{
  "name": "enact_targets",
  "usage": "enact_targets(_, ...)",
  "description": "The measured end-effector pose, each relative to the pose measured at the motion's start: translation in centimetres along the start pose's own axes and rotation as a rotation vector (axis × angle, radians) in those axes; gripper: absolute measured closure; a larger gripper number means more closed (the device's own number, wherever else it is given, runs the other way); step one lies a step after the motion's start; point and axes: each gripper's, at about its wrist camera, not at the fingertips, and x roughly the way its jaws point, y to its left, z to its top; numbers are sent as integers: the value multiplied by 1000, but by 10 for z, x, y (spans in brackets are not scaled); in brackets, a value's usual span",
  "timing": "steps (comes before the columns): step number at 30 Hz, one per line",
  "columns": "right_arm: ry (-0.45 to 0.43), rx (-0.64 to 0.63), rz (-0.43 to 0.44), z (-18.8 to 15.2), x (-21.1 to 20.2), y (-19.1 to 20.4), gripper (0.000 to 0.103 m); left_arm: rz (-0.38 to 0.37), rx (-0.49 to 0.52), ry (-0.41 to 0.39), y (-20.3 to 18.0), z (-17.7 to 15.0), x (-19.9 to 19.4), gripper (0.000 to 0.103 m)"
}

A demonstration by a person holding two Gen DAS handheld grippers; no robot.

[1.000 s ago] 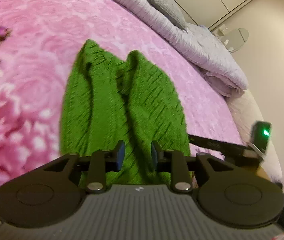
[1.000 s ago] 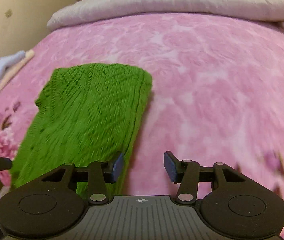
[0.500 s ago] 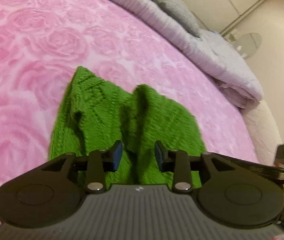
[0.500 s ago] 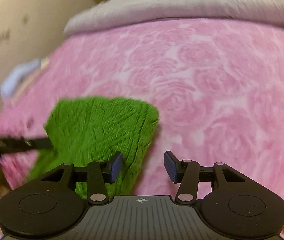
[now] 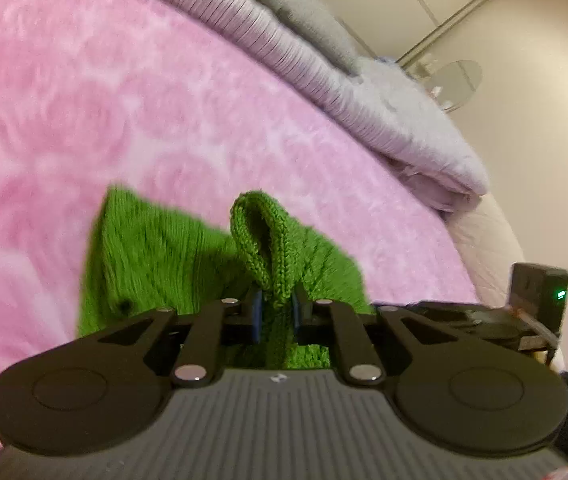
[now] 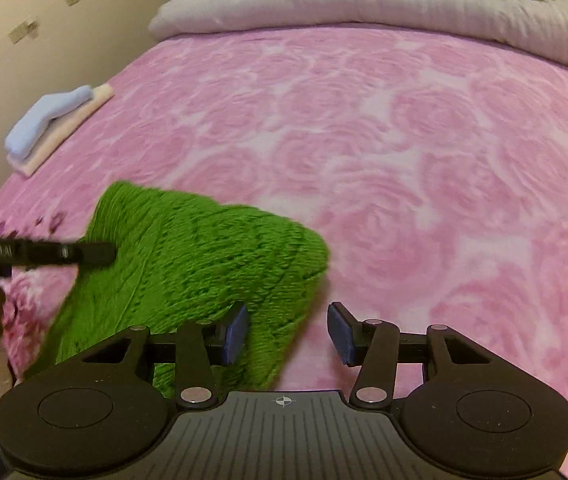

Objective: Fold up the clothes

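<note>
A green knitted garment (image 5: 152, 264) lies on the pink rose-patterned bedspread (image 5: 124, 120). My left gripper (image 5: 277, 312) is shut on a raised fold of it, and the fold (image 5: 268, 232) stands up in a loop ahead of the fingertips. In the right wrist view the green garment (image 6: 188, 276) sits at lower left, with the left gripper's black finger (image 6: 44, 254) reaching onto its left edge. My right gripper (image 6: 289, 334) is open at the garment's right edge. Its left fingertip (image 6: 236, 332) is over the knit and its right one over bare bedspread (image 6: 424, 200).
A small stack of folded pale blue and cream clothes (image 6: 56, 120) lies near the bed's left edge by the wall. A rolled lilac-grey duvet (image 6: 364, 4) and a grey pillow (image 5: 304, 12) lie along the far side. Beyond the duvet stand wardrobe doors and a round glass table (image 5: 456, 84).
My left gripper's fingers have closed in on the green fold, which now stands bunched in a loop. Both grippers moved forward over the bed. The right gripper stays open.
</note>
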Motion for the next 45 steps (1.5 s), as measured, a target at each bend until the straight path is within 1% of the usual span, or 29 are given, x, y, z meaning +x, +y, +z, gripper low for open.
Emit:
enact_targets(1, -5, -4, 29, 1, 0, 5, 53, 6, 3, 1, 3, 3, -3, 92)
enact_targets(2, -5, -18, 29, 3, 2, 12, 53, 13, 6, 2, 5, 6, -5, 92)
enact_targets(7, -9, -83, 8, 9, 19, 37, 53, 44, 22, 6, 19, 20, -18, 92)
enact_targets(9, -9, -103, -5, 11, 23, 45, 53, 39, 5, 9, 25, 18, -16, 92)
enact_targets(16, -7, -98, -13, 10, 25, 43, 53, 22, -32, -1, 31, 15, -12, 92)
enact_targets(26, -15, -96, -11, 11, 25, 44, 53, 29, 34, -21, 17, 24, -21, 92)
enact_targets(30, -20, -95, 5, 16, 28, 48, 53, 62, 78, -19, 16, 36, -25, 92)
enact_targets(33, -22, -100, 13, 20, 32, 53, 53, 77, 73, -6, 25, 40, -24, 92)
enact_targets(37, -13, -144, 1, 22, 38, 63, 53, 74, 53, -6, 35, 37, -25, 92)
enact_targets(40, 9, -230, -33, 19, 45, 70, 53, 111, 54, 20, 38, 28, -15, 91)
enact_targets(45, -20, -214, -52, 11, 44, 70, 53, 176, 101, 11, 25, 21, -12, 89)
